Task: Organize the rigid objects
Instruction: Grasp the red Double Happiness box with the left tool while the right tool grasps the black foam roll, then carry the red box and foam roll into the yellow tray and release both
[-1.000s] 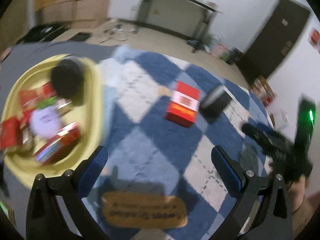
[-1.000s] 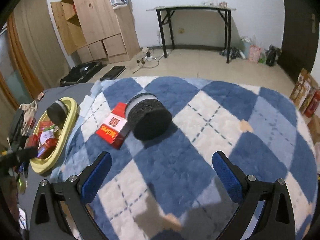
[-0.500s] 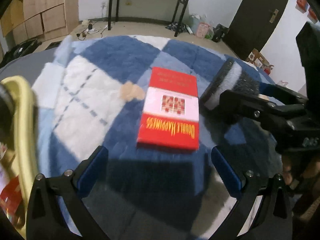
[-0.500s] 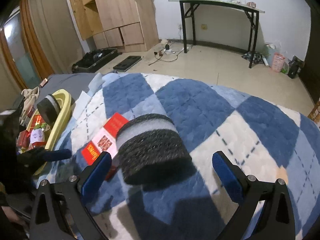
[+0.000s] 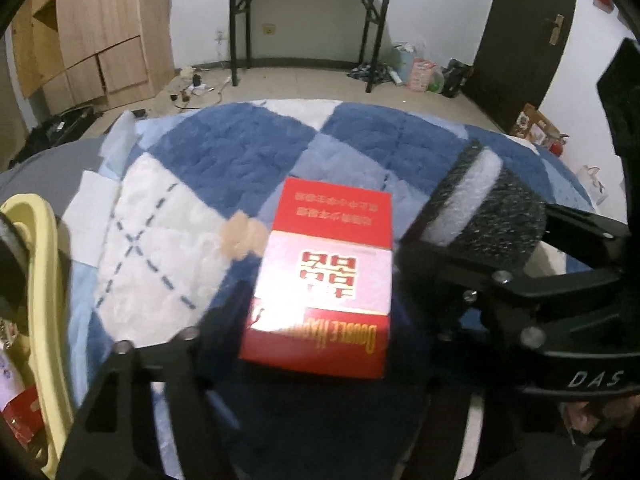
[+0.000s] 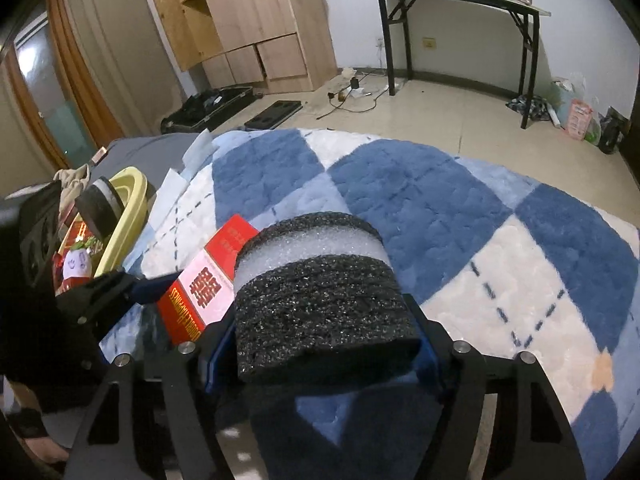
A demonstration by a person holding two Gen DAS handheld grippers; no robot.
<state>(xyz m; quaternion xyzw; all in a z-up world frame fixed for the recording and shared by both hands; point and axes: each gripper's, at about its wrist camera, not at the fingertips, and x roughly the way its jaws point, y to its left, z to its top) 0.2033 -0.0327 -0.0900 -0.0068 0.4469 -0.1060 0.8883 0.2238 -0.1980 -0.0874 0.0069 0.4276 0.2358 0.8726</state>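
My left gripper (image 5: 320,316) jaws just closed in, now clamped on sides of red box (image 5: 328,272) lying flat on blue-white checked blanket (image 5: 224,160). My right gripper (image 6: 320,340) jaws also just closed, blue pads pressing both sides of black-white foam roll (image 6: 320,296). Roll at 3 o'clock of box, just beside it. Yellow basket (image 6: 128,216) at 9 o'clock, holding another foam roll (image 6: 98,208).

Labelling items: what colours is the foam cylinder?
Black with a white band; foam cylinder shows best in the right wrist view.
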